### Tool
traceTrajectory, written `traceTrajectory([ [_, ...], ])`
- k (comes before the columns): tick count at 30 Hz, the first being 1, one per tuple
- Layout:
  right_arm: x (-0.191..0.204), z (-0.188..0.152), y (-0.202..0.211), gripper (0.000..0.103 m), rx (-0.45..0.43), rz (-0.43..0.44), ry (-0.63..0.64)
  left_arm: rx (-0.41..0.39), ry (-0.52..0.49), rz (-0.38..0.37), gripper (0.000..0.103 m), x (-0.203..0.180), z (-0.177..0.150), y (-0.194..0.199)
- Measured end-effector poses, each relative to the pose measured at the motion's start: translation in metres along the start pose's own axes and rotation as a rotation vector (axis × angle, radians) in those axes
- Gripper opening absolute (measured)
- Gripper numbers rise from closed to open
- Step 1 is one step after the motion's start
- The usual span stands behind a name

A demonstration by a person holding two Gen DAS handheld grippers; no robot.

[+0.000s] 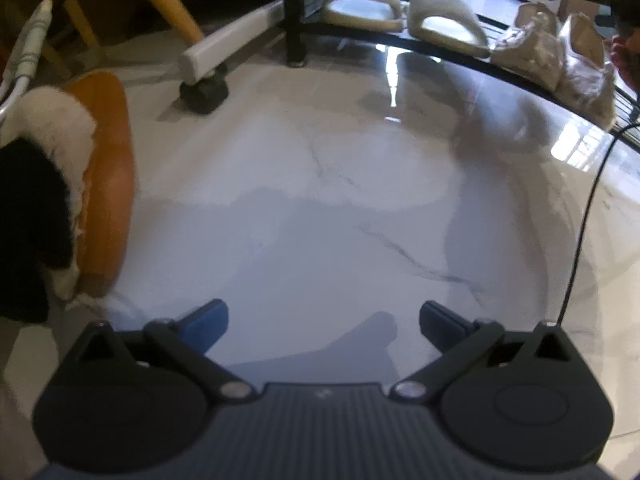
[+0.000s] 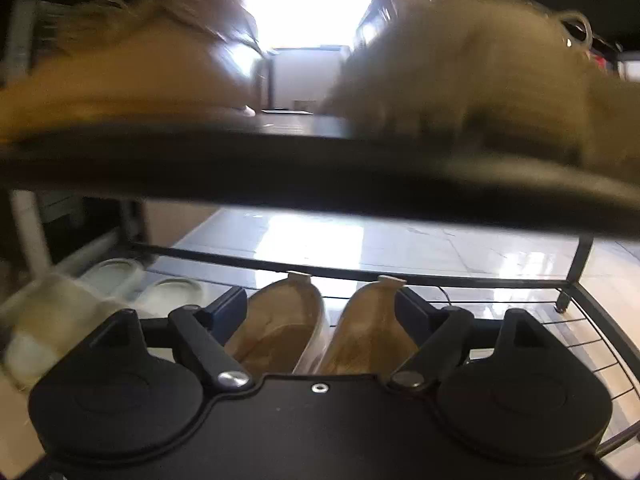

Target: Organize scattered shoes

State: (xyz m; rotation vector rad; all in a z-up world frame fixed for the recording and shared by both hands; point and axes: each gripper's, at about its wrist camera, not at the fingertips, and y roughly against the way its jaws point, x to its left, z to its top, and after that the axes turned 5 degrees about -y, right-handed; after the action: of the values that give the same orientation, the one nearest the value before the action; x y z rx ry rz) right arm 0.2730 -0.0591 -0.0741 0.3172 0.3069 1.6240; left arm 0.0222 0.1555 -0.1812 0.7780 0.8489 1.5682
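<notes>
Apparently most of the work is already done. On the bottom tier of the shoe rack [image 2: 420,280] stand a pair of pale slides [image 1: 404,12] and, beside them, a pair of beige flat shoes [image 2: 320,328], side by side in a row. On the upper shelf [image 2: 320,172] two furry tan slippers [image 2: 460,72] rest, though this part is blurred and I cannot tell how straight they sit. What seems left is the tan fur-lined slipper [image 1: 100,176] at the far left of the left wrist view; whether it lies on the floor or is carried I cannot tell, because a dark shape hides part of it.

The left gripper [image 1: 324,320] hangs over the bare marble floor [image 1: 320,184], its jaws spread wide and holding nothing. The right gripper [image 2: 320,308] is just in front of the rack, jaws also spread, with the flat shoes seen between its fingers but not pinched.

For moving, the floor in front of the rack is open. I think the edges to mind are the black front bar of the upper shelf, close above the right gripper, the black rack post [image 1: 296,12], the white bar with its black foot [image 1: 204,88] and a thin black cable [image 1: 588,216] at the right.
</notes>
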Motion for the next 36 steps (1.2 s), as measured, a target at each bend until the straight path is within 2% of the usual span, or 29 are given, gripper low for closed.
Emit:
traceTrajectory([
  [3,-0.003,0.001,0.026,0.082,0.06,0.035,-0.037,0.001,0.0,-0.011,0.102,-0.002,0.0,0.002],
  [5,-0.008,-0.004,0.038,0.083,0.1,0.02,-0.095,-0.001,0.001,-0.017,0.102,-0.002,0.0,0.003],
  [9,-0.023,-0.035,0.033,0.084,0.277,-0.013,-0.263,0.004,-0.003,-0.019,0.102,-0.003,0.0,0.002],
  [12,-0.018,-0.057,0.014,0.086,0.313,-0.05,-0.227,0.013,0.001,-0.021,0.102,-0.003,0.0,0.002],
  [16,-0.007,-0.058,-0.008,0.091,0.361,-0.064,-0.149,0.007,-0.006,-0.017,0.102,-0.004,0.001,0.001],
  [17,-0.009,-0.056,-0.006,0.087,0.368,-0.069,-0.136,0.006,-0.011,-0.016,0.102,-0.005,0.0,0.001],
  [18,-0.011,-0.054,-0.004,0.078,0.373,-0.073,-0.124,0.007,-0.012,-0.015,0.102,-0.005,0.0,0.001],
  [22,-0.017,-0.047,-0.005,0.065,0.382,-0.071,-0.089,0.025,-0.006,-0.007,0.102,-0.003,-0.003,-0.004],
  [25,-0.019,-0.048,0.0,0.059,0.275,-0.062,0.004,0.036,-0.002,-0.002,0.102,-0.002,-0.004,-0.006],
  [26,-0.02,-0.049,-0.004,0.056,0.254,-0.055,0.052,0.04,-0.002,0.0,0.102,-0.001,-0.005,-0.007],
  [27,-0.026,-0.049,-0.013,0.055,0.272,-0.053,0.043,0.045,-0.003,0.003,0.102,-0.001,-0.006,-0.008],
  [28,-0.03,-0.049,-0.016,0.056,0.286,-0.048,0.018,0.05,-0.003,0.004,0.102,-0.001,-0.006,-0.009],
  [29,-0.033,-0.048,-0.018,0.061,0.298,-0.041,-0.006,0.052,-0.002,0.005,0.102,-0.001,-0.006,-0.009],
  [30,-0.036,-0.047,-0.02,0.071,0.31,-0.033,-0.031,0.052,0.0,0.004,0.102,-0.002,-0.005,-0.009],
  [31,-0.035,-0.046,-0.021,0.074,0.318,-0.03,-0.022,0.049,-0.002,0.003,0.102,-0.002,-0.004,-0.009],
  [32,-0.033,-0.046,-0.02,0.081,0.322,-0.027,-0.006,0.045,-0.006,0.002,0.102,-0.003,-0.004,-0.008],
  [36,-0.031,-0.045,-0.02,0.081,0.33,-0.06,0.027,0.049,-0.019,-0.002,0.102,-0.005,-0.006,-0.009],
])
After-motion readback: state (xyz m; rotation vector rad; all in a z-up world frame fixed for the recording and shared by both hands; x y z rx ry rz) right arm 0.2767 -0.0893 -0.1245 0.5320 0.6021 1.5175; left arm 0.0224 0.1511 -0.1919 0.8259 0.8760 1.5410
